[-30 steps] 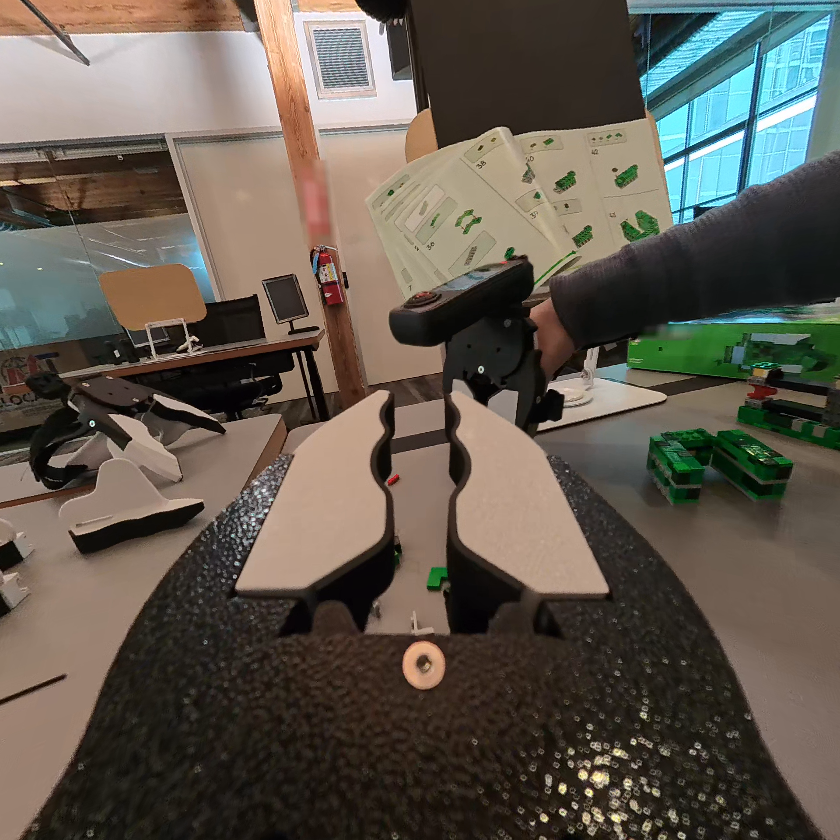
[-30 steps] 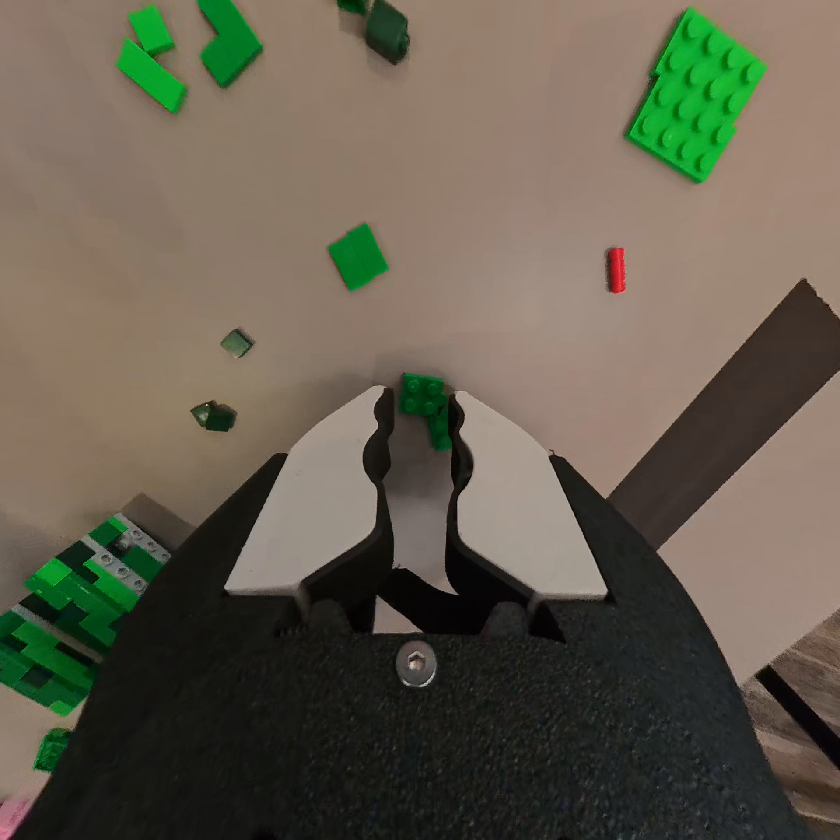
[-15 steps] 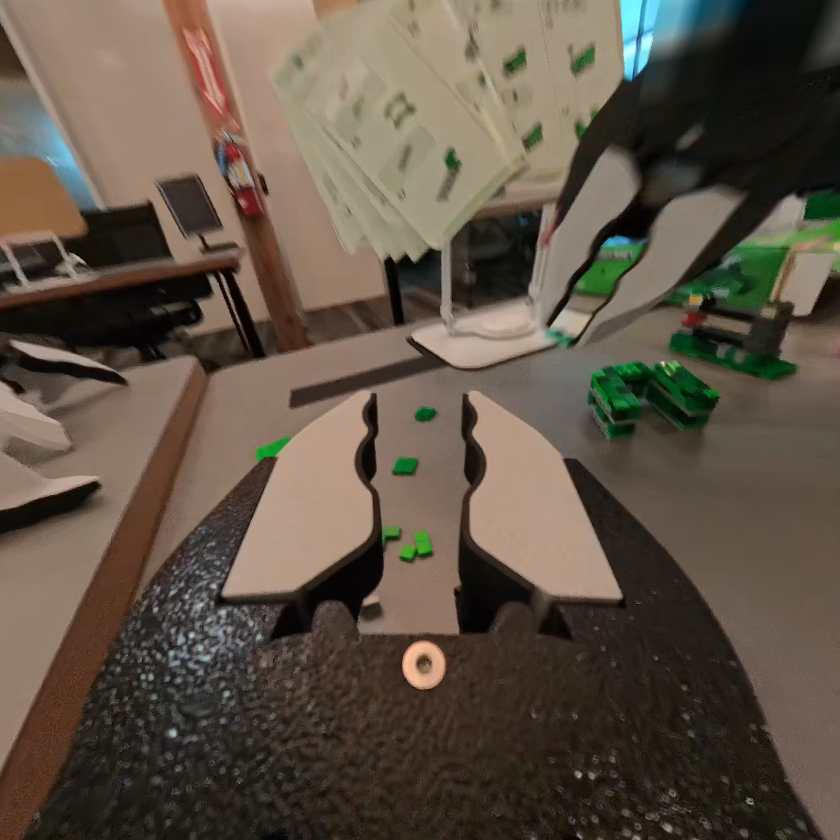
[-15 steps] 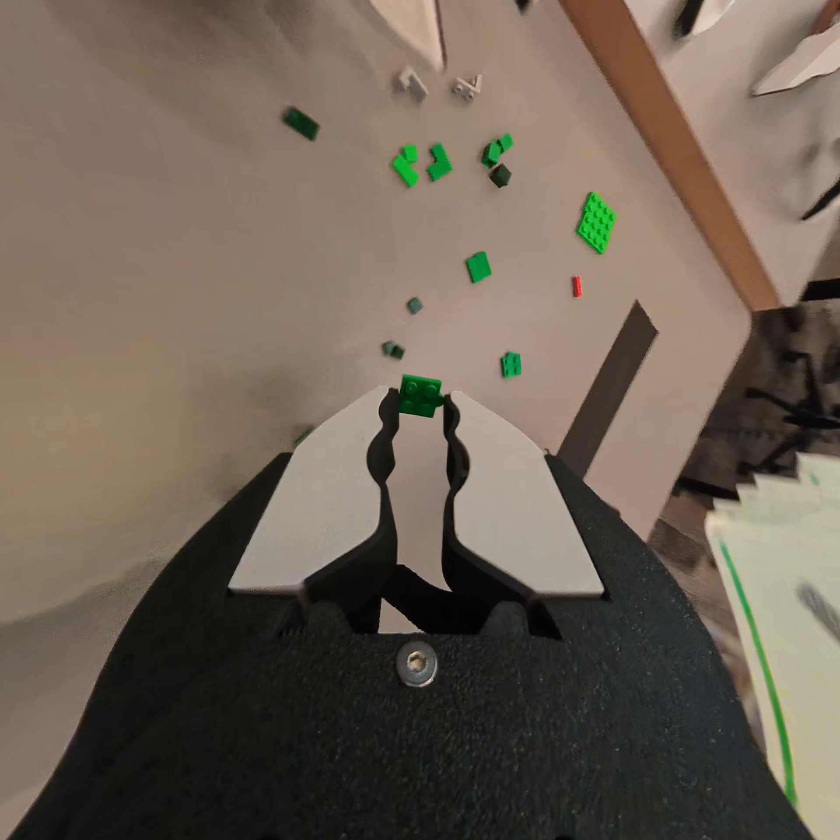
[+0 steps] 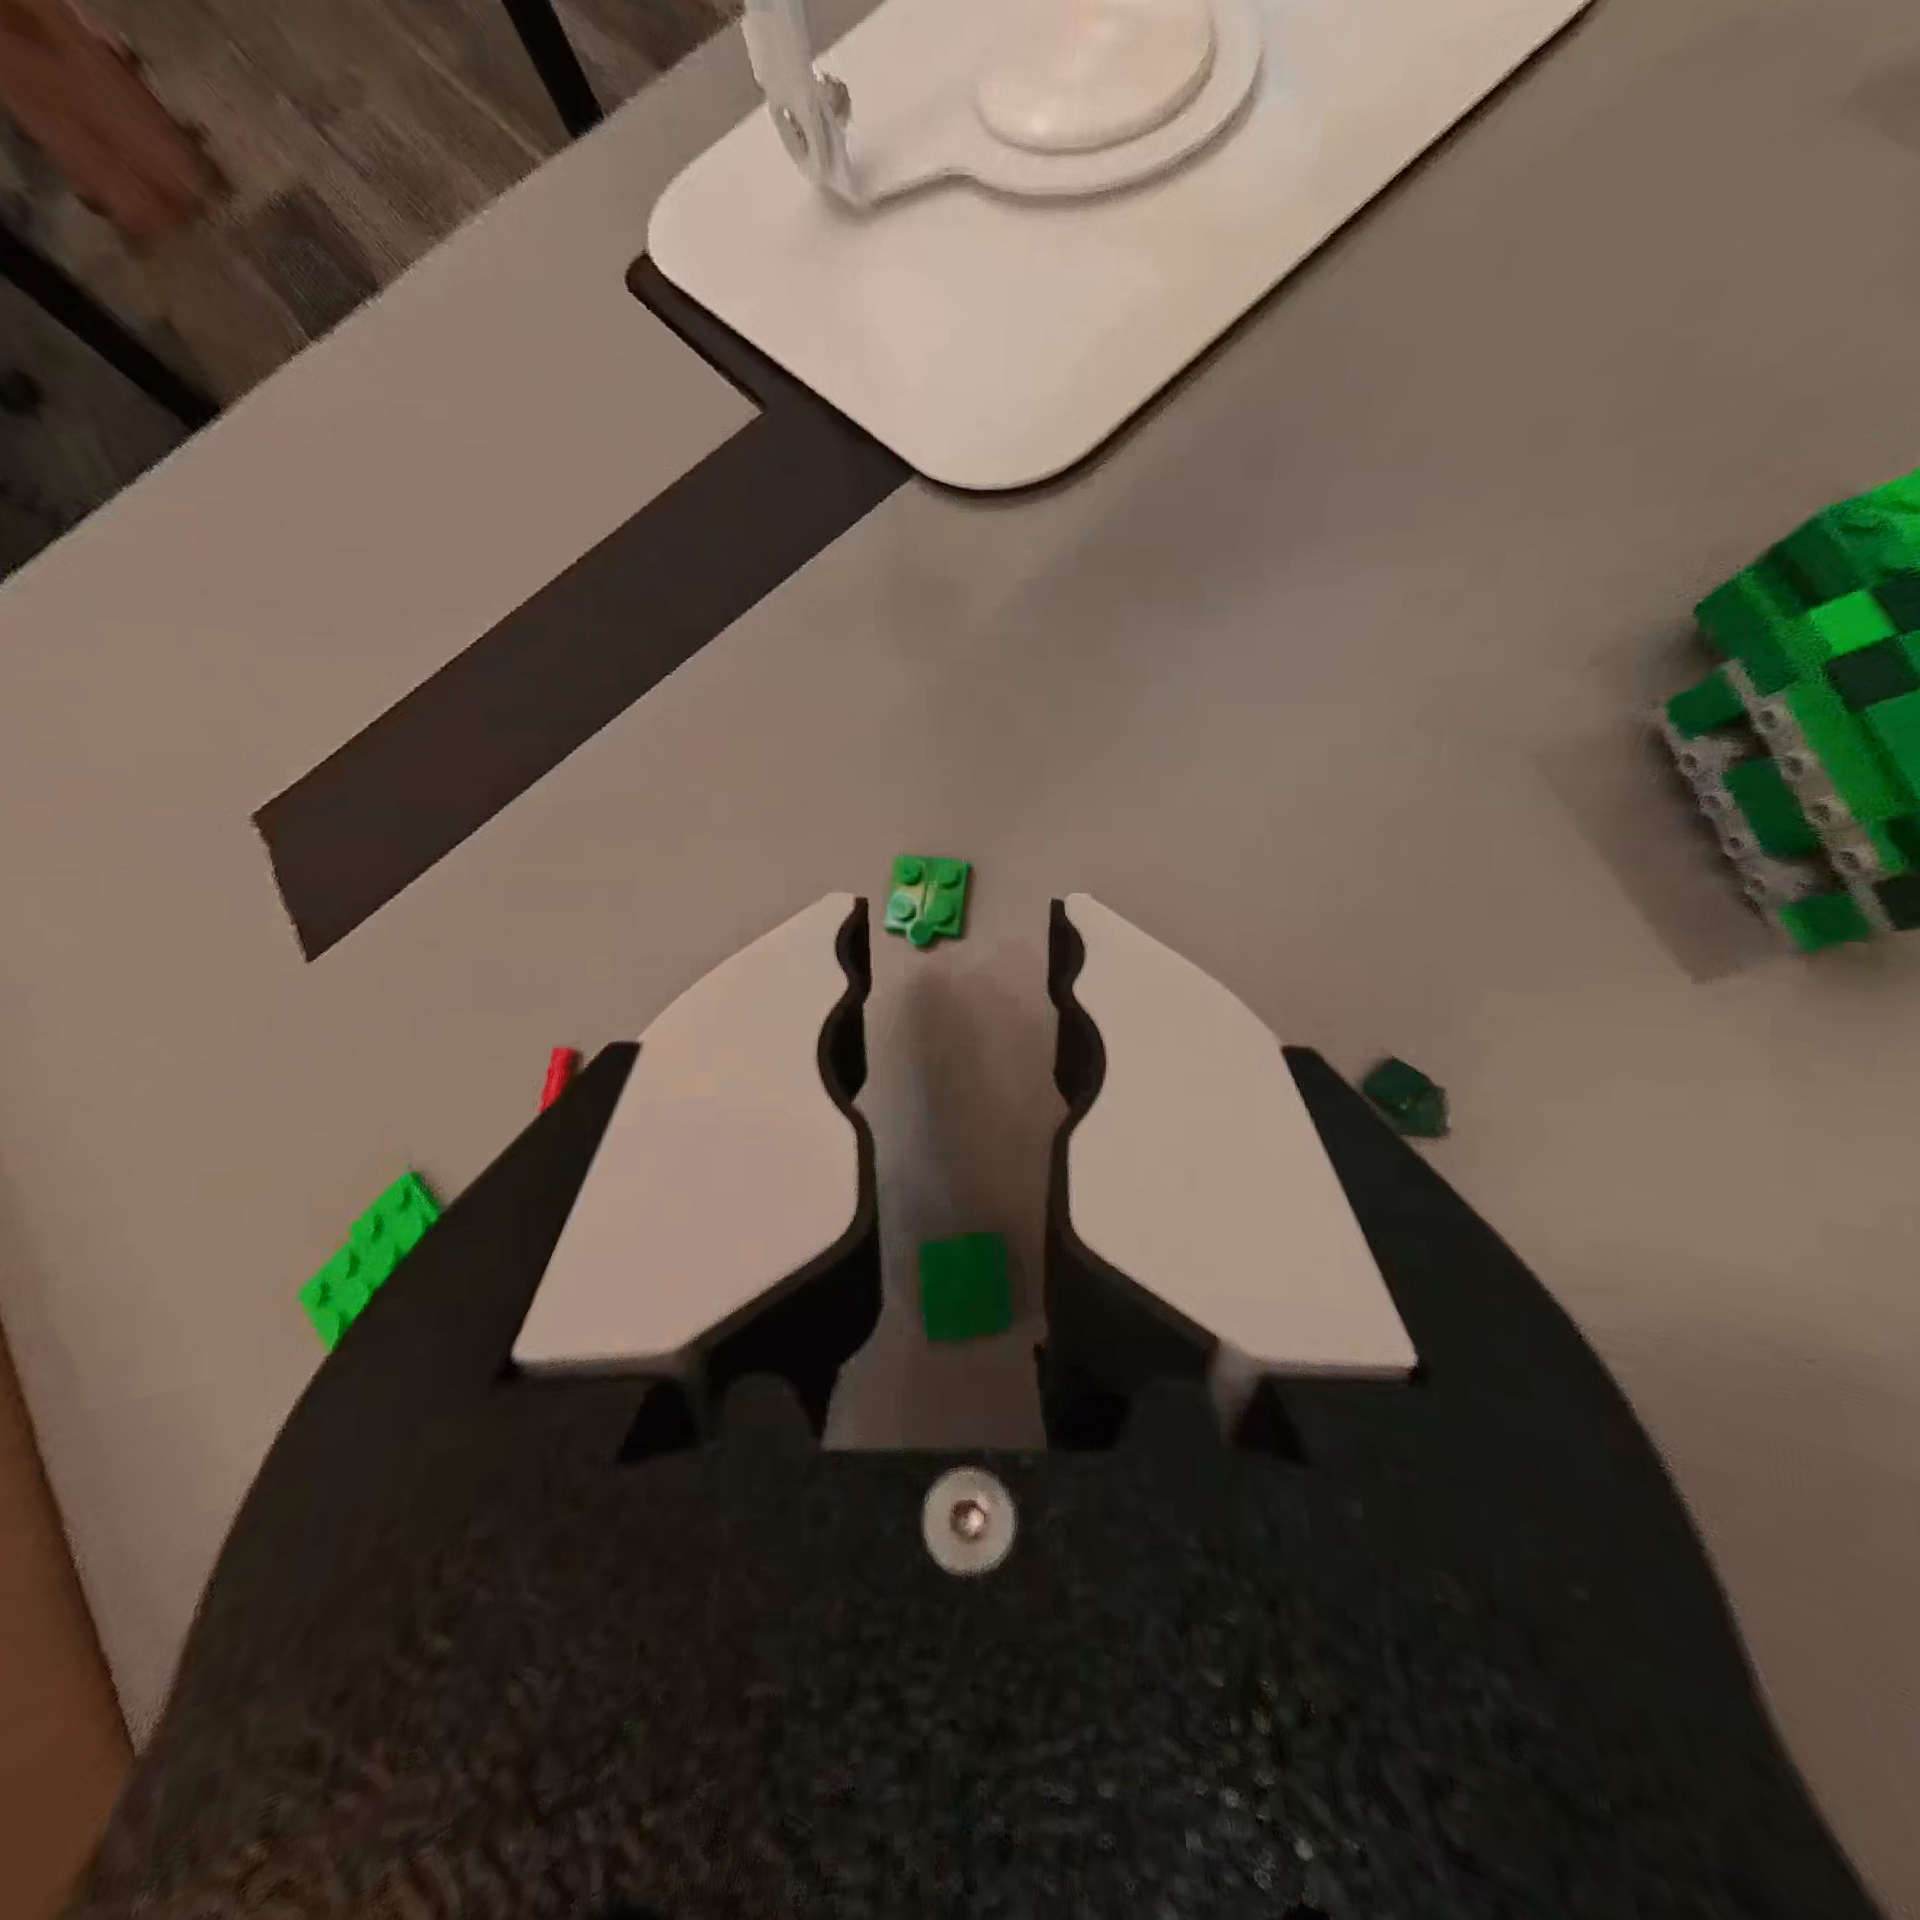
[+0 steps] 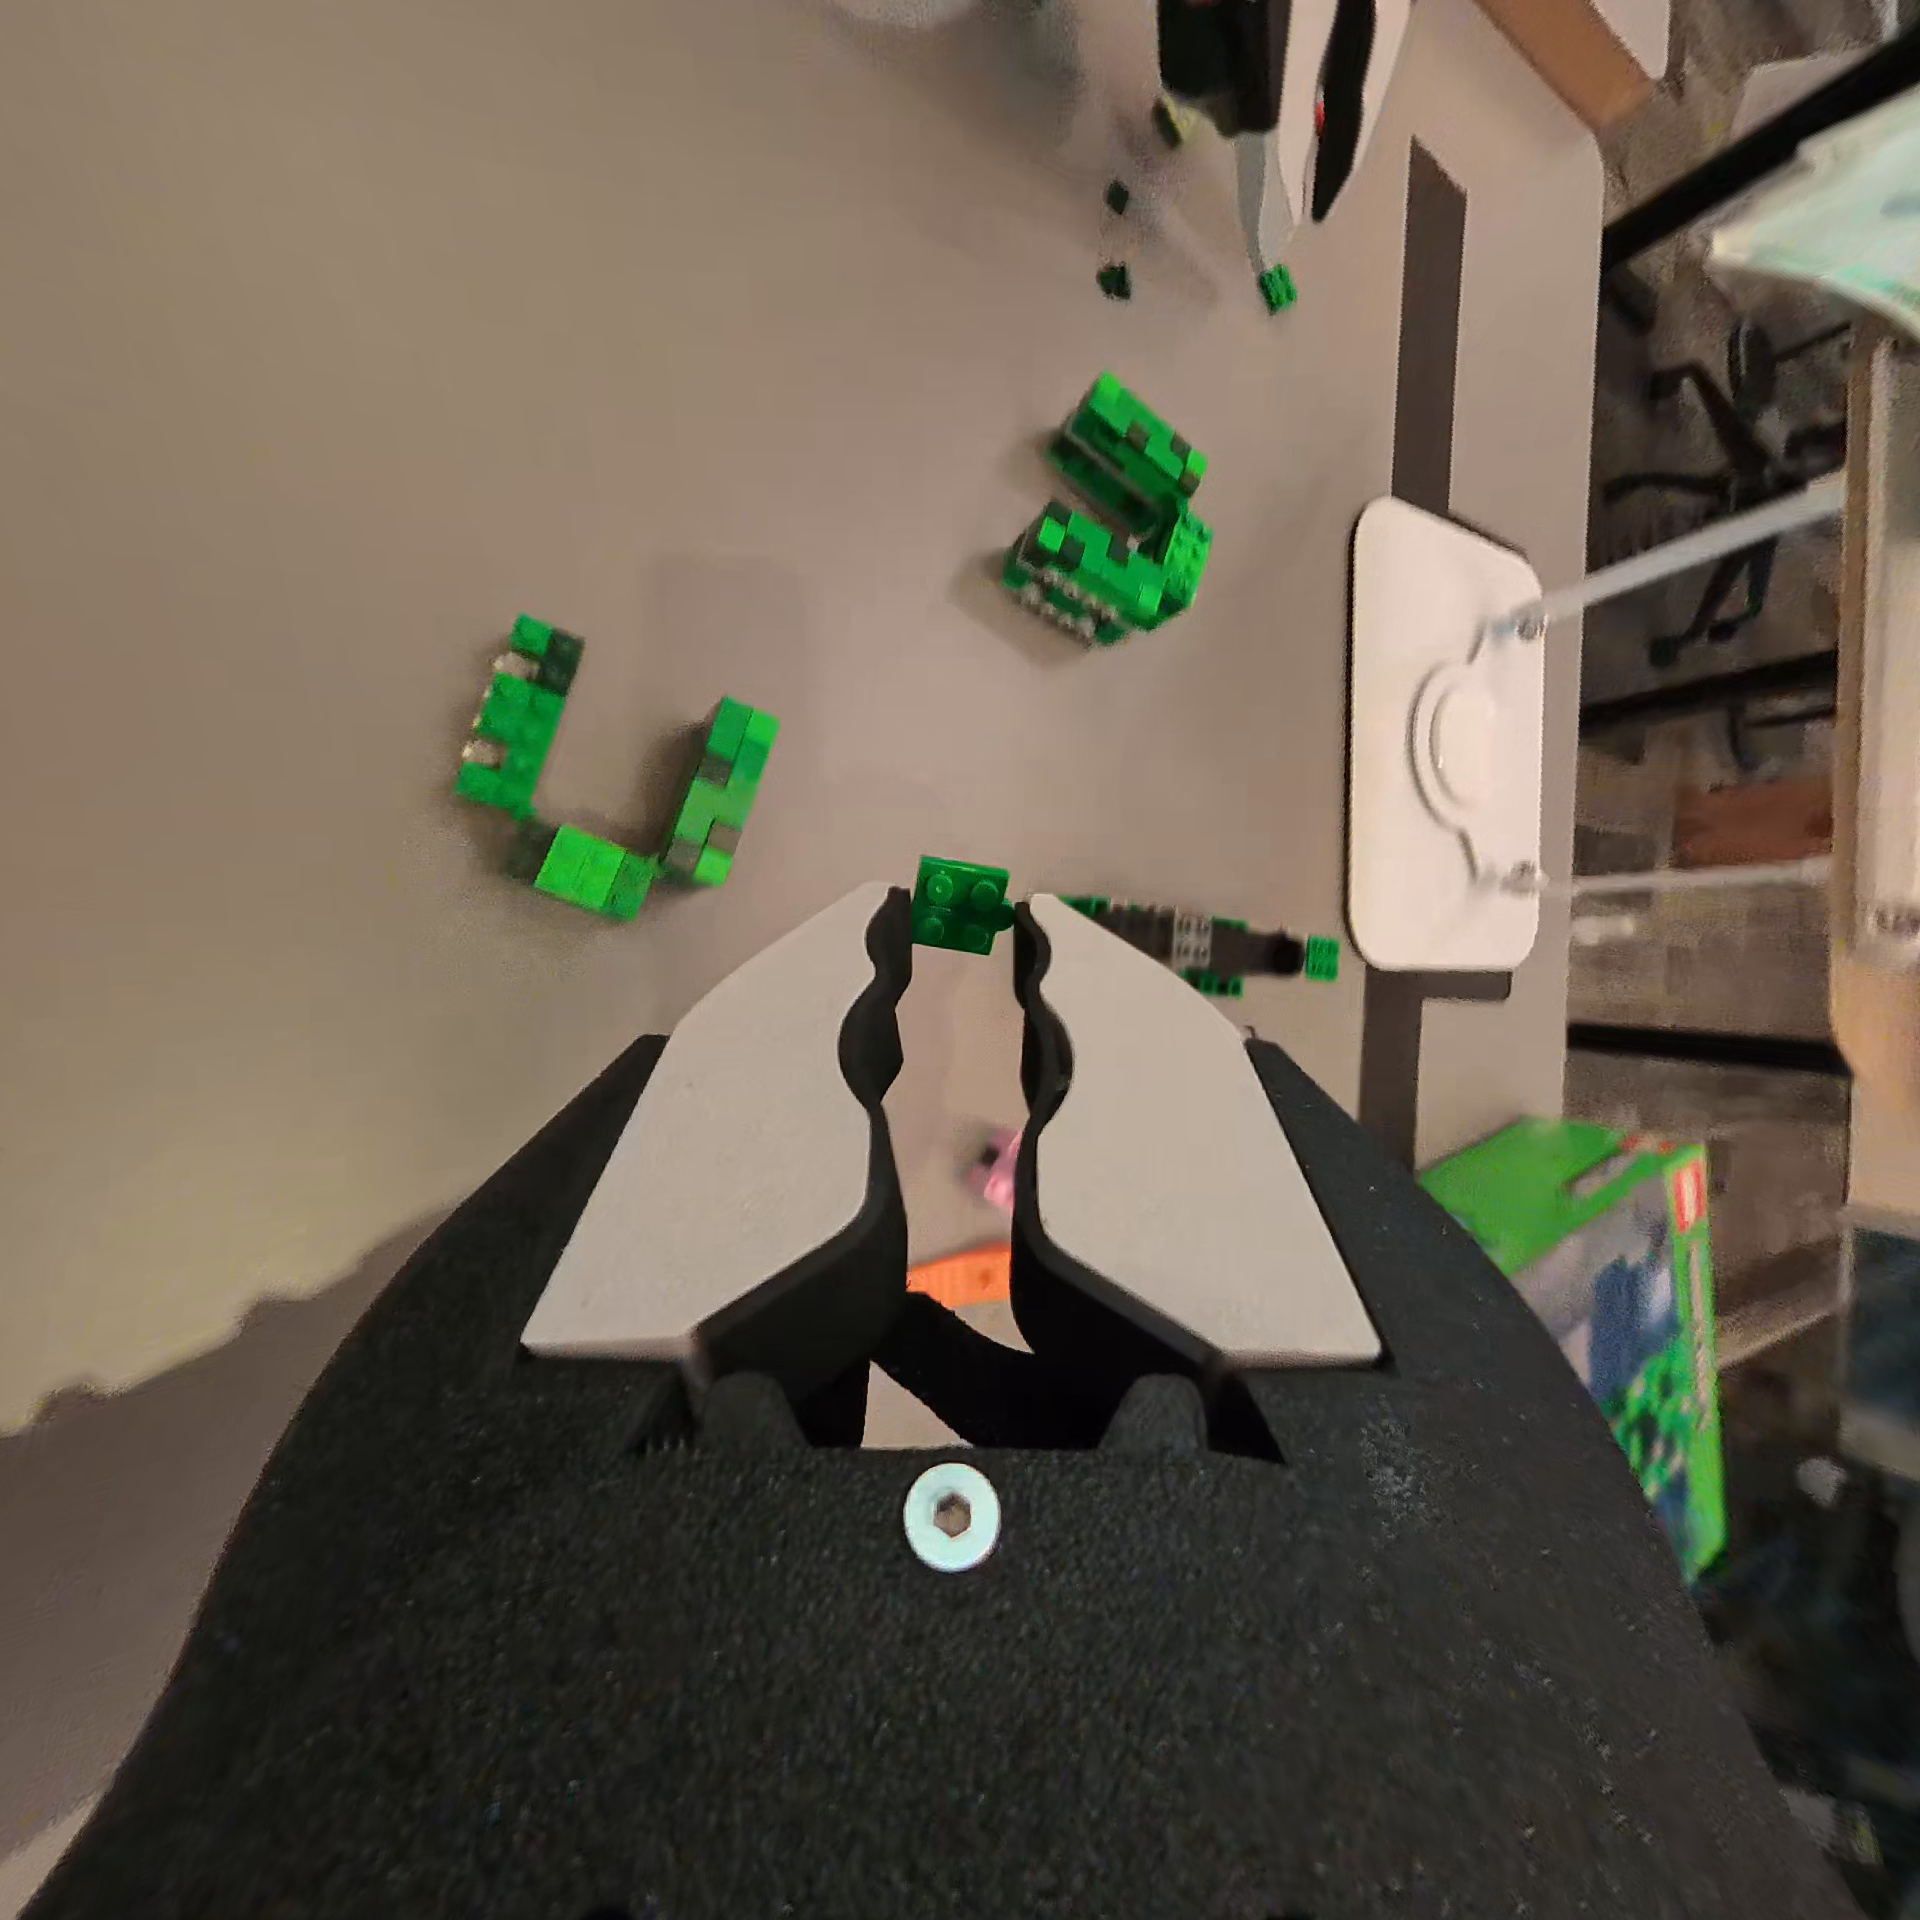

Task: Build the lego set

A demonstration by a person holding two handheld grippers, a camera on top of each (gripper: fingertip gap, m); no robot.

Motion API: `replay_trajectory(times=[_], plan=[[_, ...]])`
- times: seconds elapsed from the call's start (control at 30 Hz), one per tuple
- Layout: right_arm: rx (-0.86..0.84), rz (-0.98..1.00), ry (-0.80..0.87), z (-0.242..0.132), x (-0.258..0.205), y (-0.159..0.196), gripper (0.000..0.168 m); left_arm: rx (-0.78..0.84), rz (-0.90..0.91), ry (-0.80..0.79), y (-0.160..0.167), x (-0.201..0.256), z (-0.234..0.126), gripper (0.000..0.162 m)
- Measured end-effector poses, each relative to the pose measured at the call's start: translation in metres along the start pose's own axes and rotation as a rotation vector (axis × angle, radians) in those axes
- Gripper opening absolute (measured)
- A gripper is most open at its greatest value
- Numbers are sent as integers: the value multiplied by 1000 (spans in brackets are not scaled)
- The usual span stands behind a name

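Observation:
My right gripper [image 6: 958,902] is shut on a small green 2x2 plate [image 6: 961,920] at its fingertips and holds it above the table. Below lie a U-shaped green assembly [image 6: 613,790], a blocky green assembly [image 6: 1122,520] and a long dark and green assembly [image 6: 1216,945]. My left gripper [image 5: 956,906] is open and points down at the table. A second small green plate [image 5: 928,900] lies just past its fingertips. A flat green tile [image 5: 964,1286] lies on the table between its fingers. The left gripper also shows far off in the right wrist view [image 6: 1268,125].
Around the left gripper lie a red pin [image 5: 559,1075], a bright green plate [image 5: 366,1257], a dark green piece [image 5: 1405,1093] and a green assembly [image 5: 1829,748]. The white stand base [image 5: 997,260] sits beyond a dark strip [image 5: 582,675]. A green box [image 6: 1600,1299] lies at the right. Across from one pair of fingers to the other is roughly 35 cm.
My right gripper lifted the green plate off the table and swung over the assemblies. My left gripper tilted down toward the loose pieces and opened wider.

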State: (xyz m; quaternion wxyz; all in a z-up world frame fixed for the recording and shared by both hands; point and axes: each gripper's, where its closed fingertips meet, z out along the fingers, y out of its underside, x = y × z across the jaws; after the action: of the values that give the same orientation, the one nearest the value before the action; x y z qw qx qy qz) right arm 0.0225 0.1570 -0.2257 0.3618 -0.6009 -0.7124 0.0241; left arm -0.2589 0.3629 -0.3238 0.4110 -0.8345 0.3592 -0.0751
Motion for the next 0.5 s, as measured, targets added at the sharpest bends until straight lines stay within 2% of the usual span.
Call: replay_trajectory(times=[0.03, 0.1, 0.23, 0.5], plan=[[-4, 22, 11, -7, -2, 7, 18, -33, 6, 19, 2, 0, 5, 33], [-9, 55, 33, -18, -4, 19, 18, -109, 29, 38, 9, -2, 13, 32], [-19, 89, 92, -31, 1, 36, 18, -148, 28, 70, 9, -4, 16, 27], [37, 74, 192, -44, 24, 36, 18, -162, -82, 158, 9, -3, 20, 23]])
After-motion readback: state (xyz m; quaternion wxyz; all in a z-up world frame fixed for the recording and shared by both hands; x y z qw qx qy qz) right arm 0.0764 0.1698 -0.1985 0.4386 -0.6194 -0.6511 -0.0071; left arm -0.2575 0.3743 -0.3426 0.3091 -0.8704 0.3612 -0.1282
